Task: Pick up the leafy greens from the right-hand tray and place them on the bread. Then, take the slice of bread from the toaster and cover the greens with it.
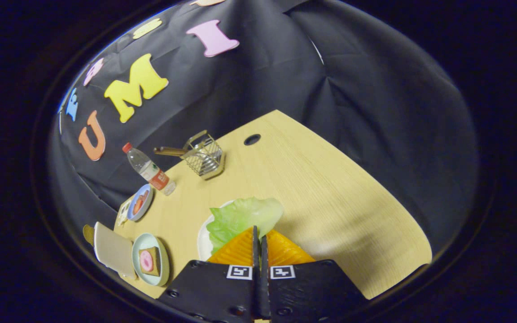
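Orange ridged bread slice (281,252) sits pinched edge-on between the gripper (260,244) fingers, jaws nearly together, low in the frame's centre. Just beyond lies the pale green lettuce leaf (240,217) on a white plate (203,240) atop the wooden table (330,188).

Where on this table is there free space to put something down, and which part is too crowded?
The gripper, fingers nearly closed on nothing visible, hovers over the lettuce on its white plate. The table is bare from the lettuce out to the cable hole. It is crowded on the other side: wire basket, bottle, two small plates and toaster.
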`<state>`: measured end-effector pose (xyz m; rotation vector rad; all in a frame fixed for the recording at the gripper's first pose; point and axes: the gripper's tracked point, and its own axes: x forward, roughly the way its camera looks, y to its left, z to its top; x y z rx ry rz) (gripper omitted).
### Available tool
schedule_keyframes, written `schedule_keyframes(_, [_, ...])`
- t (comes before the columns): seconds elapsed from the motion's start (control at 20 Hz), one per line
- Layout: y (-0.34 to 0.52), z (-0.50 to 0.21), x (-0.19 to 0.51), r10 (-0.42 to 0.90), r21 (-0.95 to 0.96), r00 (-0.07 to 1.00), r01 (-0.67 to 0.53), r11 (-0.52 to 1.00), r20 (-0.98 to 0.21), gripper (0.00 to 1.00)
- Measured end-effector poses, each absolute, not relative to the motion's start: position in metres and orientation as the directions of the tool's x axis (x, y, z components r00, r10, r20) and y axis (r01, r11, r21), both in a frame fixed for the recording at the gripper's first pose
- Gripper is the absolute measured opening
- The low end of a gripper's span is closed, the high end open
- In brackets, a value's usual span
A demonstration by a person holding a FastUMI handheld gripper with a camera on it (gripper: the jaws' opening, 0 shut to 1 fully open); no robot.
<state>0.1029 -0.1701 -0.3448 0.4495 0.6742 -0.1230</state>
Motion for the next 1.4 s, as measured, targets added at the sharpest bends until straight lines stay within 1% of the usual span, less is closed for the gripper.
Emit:
schedule_keyframes(0.1, [-0.174,-0.353,0.105,-0.006,0.292,0.759,0.258,0.921,-0.651,0.0])
schedule_keyframes(0.25, [-0.174,-0.373,0.099,-0.003,0.301,0.708,0.305,0.903,-0.706,0.0])
schedule_keyframes(0.35, [-0.179,-0.377,0.097,-0.013,0.314,0.708,0.33,0.89,-0.706,0.0])
schedule_keyframes(0.45, [-0.178,-0.368,0.096,-0.005,0.343,0.733,0.324,0.882,-0.68,0.0])
schedule_keyframes(0.65, [-0.155,-0.321,0.092,0.029,0.39,0.805,0.255,0.885,-0.592,0.0])
schedule_keyframes(1.05, [-0.059,-0.247,0.085,0.133,0.468,0.839,0.156,0.87,-0.528,0.0])
schedule_keyframes(1.25, [0.015,-0.226,0.084,0.198,0.506,0.836,0.106,0.856,-0.511,0.0])
schedule_keyframes(1.4, [0.081,-0.223,0.085,0.255,0.537,0.824,0.07,0.84,-0.506,0.0])
